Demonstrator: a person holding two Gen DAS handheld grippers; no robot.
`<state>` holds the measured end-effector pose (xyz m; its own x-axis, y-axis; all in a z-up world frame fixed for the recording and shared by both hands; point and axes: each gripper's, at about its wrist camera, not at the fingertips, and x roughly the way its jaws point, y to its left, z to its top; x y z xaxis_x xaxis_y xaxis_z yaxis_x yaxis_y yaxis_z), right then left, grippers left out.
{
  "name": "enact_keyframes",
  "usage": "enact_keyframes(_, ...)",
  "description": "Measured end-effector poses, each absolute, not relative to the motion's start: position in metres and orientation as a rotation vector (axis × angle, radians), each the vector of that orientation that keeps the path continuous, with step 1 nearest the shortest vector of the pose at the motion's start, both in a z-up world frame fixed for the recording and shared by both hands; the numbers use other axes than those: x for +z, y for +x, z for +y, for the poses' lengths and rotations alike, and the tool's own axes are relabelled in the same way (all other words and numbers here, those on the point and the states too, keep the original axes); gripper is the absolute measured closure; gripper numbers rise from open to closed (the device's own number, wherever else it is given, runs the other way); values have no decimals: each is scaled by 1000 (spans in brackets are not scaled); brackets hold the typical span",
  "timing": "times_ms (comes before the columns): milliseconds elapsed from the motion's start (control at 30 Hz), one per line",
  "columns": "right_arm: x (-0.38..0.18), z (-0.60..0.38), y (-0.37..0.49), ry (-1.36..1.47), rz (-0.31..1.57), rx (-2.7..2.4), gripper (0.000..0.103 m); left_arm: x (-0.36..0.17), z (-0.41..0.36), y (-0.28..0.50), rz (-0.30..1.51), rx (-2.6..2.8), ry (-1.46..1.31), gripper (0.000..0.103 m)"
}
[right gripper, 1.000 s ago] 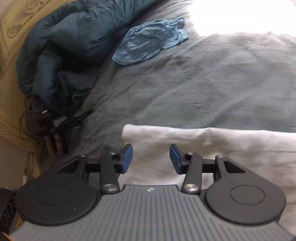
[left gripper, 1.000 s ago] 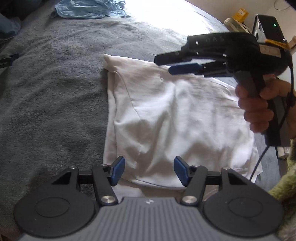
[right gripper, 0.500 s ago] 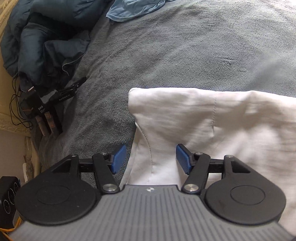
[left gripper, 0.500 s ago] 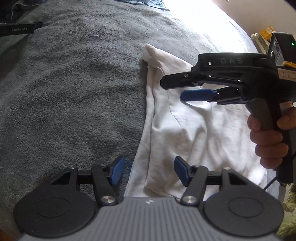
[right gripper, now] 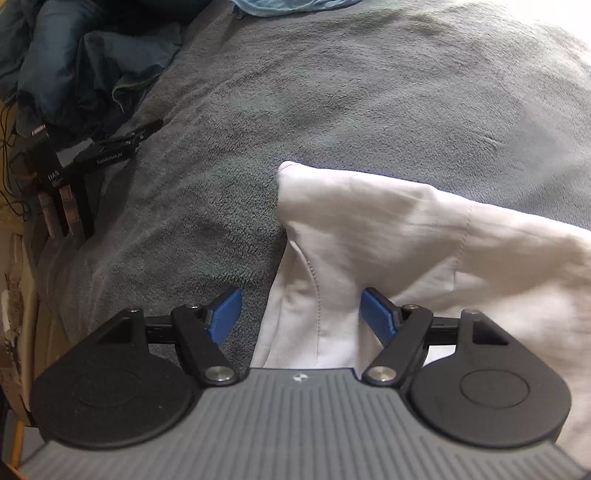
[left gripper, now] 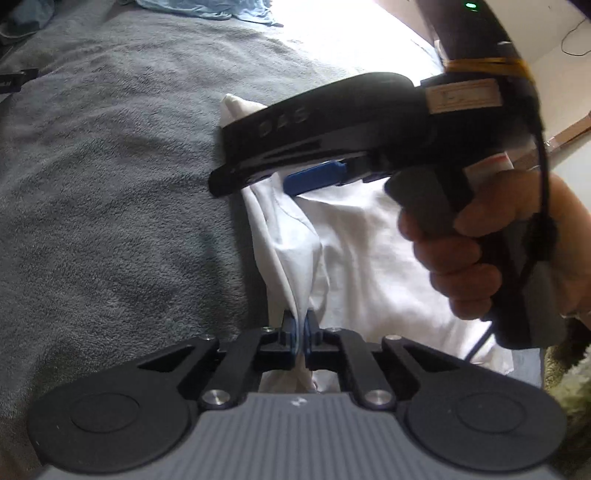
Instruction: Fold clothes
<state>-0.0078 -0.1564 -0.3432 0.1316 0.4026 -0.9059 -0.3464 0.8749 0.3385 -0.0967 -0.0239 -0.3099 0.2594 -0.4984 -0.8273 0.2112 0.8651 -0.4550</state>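
Left tool (left gripper: pixel 300 330) is clenched on a pinch of the white garment (left gripper: pixel 369 236): its two blue pads stand almost together at 6 o'clock in the left wrist view, and a ridge of white cloth rises between them and runs up toward 12 o'clock. Below the pads, a little more cloth shows in the gap of the tool's frame.

The right tool (right gripper: pixel 301 317) is not grasping anything. Its jaws are opening, and the blue pads stand well apart. Between them lies the left edge of the garment, with a stitched seam, but the pads do not press on it; the left pad is over the grey blanket (right gripper: pixel 332 92), the right pad over the cloth. In the left wrist view this same tool comes in from 3 o'clock, held by a hand (left gripper: pixel 480 251) around its handle, and it hovers over the upper part of the garment, near the folded corner at 12 o'clock.

The garment lies flat on the grey blanket of the bed, folded, with its corner pointing to 12 o'clock in the right wrist view and its body spreading to 3 o'clock.

At 12 o'clock in both views a light blue cloth (left gripper: pixel 207 9) lies on the blanket, well apart from the white one. At 10 o'clock in the right wrist view there is a dark blue duvet (right gripper: pixel 85 55), bunched up, and below it, at 9 o'clock, a black stand (right gripper: pixel 70 181) with cables beside the bed.
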Motion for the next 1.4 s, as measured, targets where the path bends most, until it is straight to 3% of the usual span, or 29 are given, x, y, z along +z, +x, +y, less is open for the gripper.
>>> enact_keyframes(267,-347,-132,-21,-215,1293,559,35,-298,-47,-104,1165,-594,-227,99)
enact_keyframes(367,-345,-135,-25,-244,1269,538,51,-294,-55,-111,1153,-606,-207,99)
enact_keyframes(500,-341,-150,-26,-234,1232,502,90,-284,-70,-114,1138,-623,-188,99)
enact_keyframes(567,-336,-165,-28,-196,1206,478,95,-279,-79,-118,1127,-633,-178,99)
enact_keyframes(1033,-277,-313,-59,46,1018,380,99,-262,-195,-145,1059,-719,-160,99)
enact_keyframes(1400,-281,-416,-71,110,974,309,100,-267,-289,-158,1106,-795,-128,100)
